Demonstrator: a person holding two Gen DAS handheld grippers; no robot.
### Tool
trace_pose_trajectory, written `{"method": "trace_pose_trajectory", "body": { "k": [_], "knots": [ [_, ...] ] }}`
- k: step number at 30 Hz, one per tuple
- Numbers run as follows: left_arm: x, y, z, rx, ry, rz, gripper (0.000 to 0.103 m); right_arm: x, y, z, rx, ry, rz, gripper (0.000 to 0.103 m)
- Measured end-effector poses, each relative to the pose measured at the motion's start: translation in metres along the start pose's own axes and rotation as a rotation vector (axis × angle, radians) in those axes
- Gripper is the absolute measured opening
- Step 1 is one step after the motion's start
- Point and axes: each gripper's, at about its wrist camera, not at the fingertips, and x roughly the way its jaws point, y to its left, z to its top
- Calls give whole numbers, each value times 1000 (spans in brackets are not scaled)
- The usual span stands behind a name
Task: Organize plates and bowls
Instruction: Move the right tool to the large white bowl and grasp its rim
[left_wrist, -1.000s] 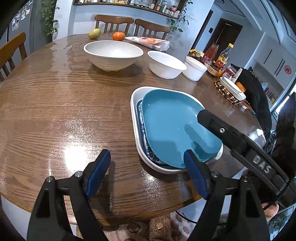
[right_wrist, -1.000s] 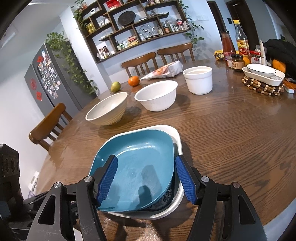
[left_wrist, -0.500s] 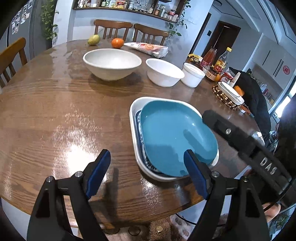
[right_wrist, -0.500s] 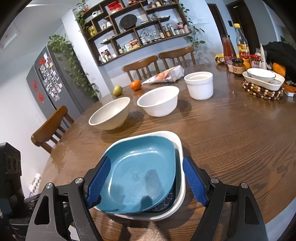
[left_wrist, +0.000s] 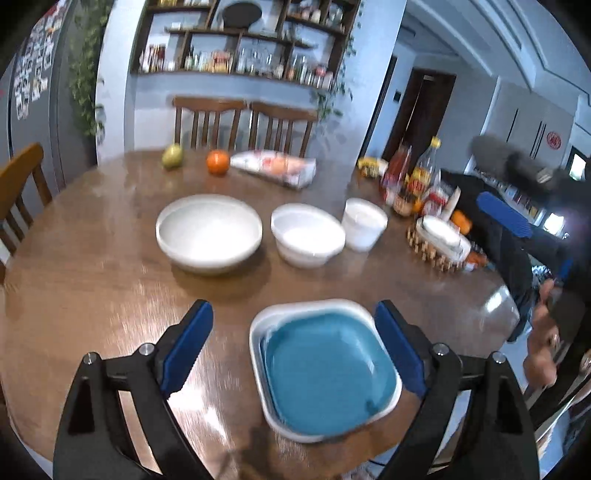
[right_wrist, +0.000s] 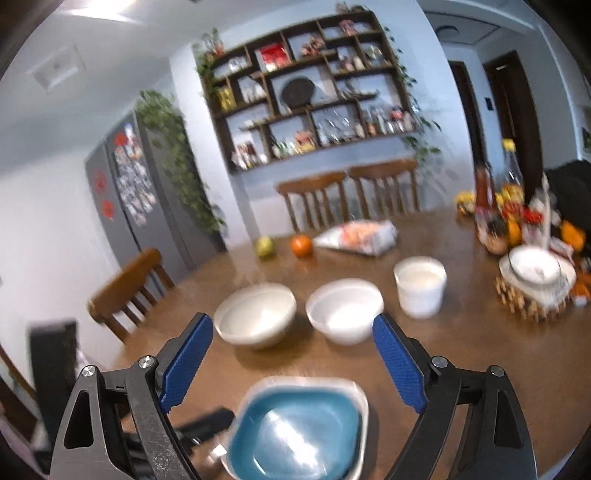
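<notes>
A blue plate (left_wrist: 325, 380) lies stacked in a white square plate (left_wrist: 258, 332) at the near table edge; the blue plate (right_wrist: 291, 432) also shows in the right wrist view. Behind stand a large white bowl (left_wrist: 208, 232), a smaller white bowl (left_wrist: 308, 234) and a white cup (left_wrist: 364, 223). The same bowls (right_wrist: 255, 319) (right_wrist: 345, 310) and cup (right_wrist: 421, 286) show in the right wrist view. My left gripper (left_wrist: 293, 350) is open and empty, raised above the plates. My right gripper (right_wrist: 291, 363) is open and empty, raised too.
A pear (left_wrist: 172, 157), an orange (left_wrist: 218, 162) and a snack bag (left_wrist: 275, 168) lie at the far side. Bottles (left_wrist: 413, 177) and a small dish on a beaded trivet (left_wrist: 439, 236) stand at the right. Chairs (left_wrist: 243, 122) surround the table.
Both grippers have lifted and pulled back from the stacked plates, which stay on the table. The right gripper has opened wider. Both views now tilt up toward the bowls.
</notes>
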Motion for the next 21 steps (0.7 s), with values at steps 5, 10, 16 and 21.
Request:
{"method": "trace_pose_trajectory", "body": {
  "k": [5,10,16,21],
  "knots": [
    [6,-9,48,14,-16,-55,92,3,7,50,-28,-24,57,103],
    [40,-28,88,42,1,-23,92,39,8,89,3,38,149,103],
    [103,-19,95,-3,113,-11,92,107,-30,98,133,157,157,103],
    [145,-3,86,-116,152,-44,91,157,-62,91,152,257,25,103]
  ]
}}
